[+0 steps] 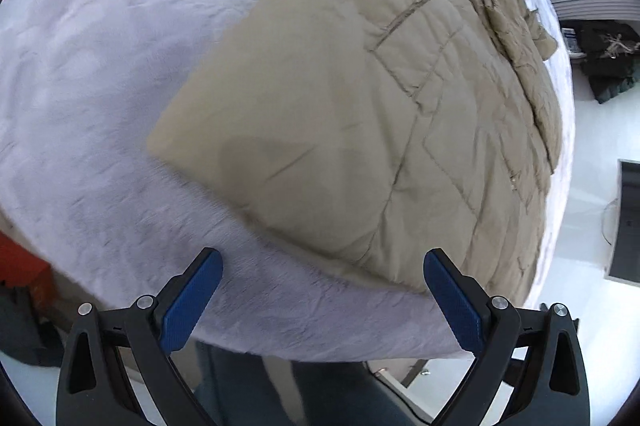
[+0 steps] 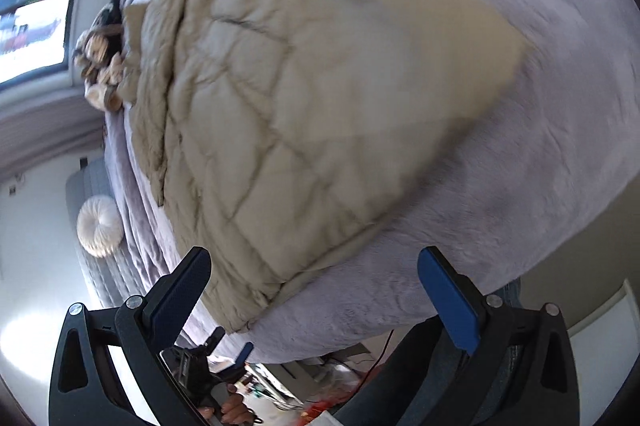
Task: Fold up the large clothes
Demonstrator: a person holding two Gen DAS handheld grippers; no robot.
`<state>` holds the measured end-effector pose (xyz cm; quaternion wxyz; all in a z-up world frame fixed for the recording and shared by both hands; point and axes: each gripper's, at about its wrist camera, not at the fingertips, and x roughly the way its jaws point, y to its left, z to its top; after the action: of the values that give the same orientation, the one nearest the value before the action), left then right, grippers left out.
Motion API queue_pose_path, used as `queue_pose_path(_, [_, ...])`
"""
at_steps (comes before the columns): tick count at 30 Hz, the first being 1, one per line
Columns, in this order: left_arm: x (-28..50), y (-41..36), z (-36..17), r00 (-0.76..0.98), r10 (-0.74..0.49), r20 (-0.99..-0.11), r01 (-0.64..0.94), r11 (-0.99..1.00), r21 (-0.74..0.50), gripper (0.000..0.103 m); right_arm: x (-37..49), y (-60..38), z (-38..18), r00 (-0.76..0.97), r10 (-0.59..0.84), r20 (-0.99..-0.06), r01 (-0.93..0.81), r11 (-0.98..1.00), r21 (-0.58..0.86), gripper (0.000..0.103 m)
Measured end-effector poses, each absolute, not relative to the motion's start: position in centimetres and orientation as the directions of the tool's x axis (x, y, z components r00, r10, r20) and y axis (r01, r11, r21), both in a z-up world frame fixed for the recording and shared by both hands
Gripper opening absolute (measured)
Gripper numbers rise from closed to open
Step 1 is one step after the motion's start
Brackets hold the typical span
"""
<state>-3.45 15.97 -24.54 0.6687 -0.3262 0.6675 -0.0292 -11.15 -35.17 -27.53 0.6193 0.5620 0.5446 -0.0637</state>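
A large beige quilted jacket (image 1: 360,106) lies spread on a pale lilac fleece bed cover (image 1: 100,46). Its smooth folded corner points toward the left of the left wrist view. My left gripper (image 1: 322,258) is open and empty, hovering above the bed's near edge, just short of the jacket's hem. In the right wrist view the jacket (image 2: 304,98) fills the middle, blurred by motion. My right gripper (image 2: 314,258) is open and empty, above the jacket's near corner and the bed cover (image 2: 540,146). The left gripper (image 2: 234,352) shows small below the bed edge there.
Plush toys (image 2: 100,66) lie at the far end of the bed near a window (image 2: 32,6). A round white cushion (image 2: 100,226) sits on a grey seat beside the bed. Dark clothes (image 1: 604,62) and a dark panel (image 1: 628,222) stand on the white floor.
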Motion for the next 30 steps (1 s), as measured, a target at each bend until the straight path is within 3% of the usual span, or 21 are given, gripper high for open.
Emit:
queue_pose_path(6, [-1.2,14.3,-25.7,0.110,-0.532,-0.840,-0.379,0.759,-0.530,0.101,-12.1,-36.0,-28.9,0.493,0.535,-0.686,0.699,0.227,0.679,0.103])
queue_pose_path(15, [0.7,12.2,-26.0,0.078,-0.526,-0.847,-0.327,0.789,-0.521,0.101,-10.9,-36.5,-31.6,0.538,0.507,-0.674,0.714,0.152,0.684,0.103])
queue_pose_path(19, [1.0,12.7,-25.7,0.105,-0.564,-0.819,-0.333,0.756,-0.564,0.100,-10.8,-36.4,-31.5,0.605,0.507,-0.614,0.665,0.103,0.740,0.103])
queue_pose_path(22, [1.1,12.8,-25.3,0.110,-0.572,-0.813,-0.316,0.755,-0.575,0.080,-10.5,-36.2,-31.1,0.632,0.515,-0.579,0.634,0.085,0.768,0.103])
queue_pose_path(23, [1.2,12.8,-25.3,0.107,-0.568,-0.816,-0.310,0.761,-0.570,0.064,-10.4,-36.2,-31.0,0.635,0.515,-0.575,0.630,0.085,0.772,0.103])
queue_pose_path(26, [1.7,12.8,-25.3,0.104,-0.563,-0.820,-0.293,0.771,-0.566,0.029,-10.2,-36.1,-31.1,0.633,0.523,-0.571,0.628,0.085,0.773,0.103])
queue_pose_path(29, [2.0,13.5,-24.2,0.133,-0.572,-0.809,-0.284,0.760,-0.584,0.019,-9.9,-36.2,-31.1,0.619,0.537,-0.573,0.628,0.099,0.772,0.101])
queue_pose_path(30, [2.0,13.7,-23.7,0.143,-0.576,-0.805,-0.277,0.757,-0.592,0.019,-9.6,-36.3,-31.1,0.612,0.540,-0.577,0.629,0.109,0.769,0.093])
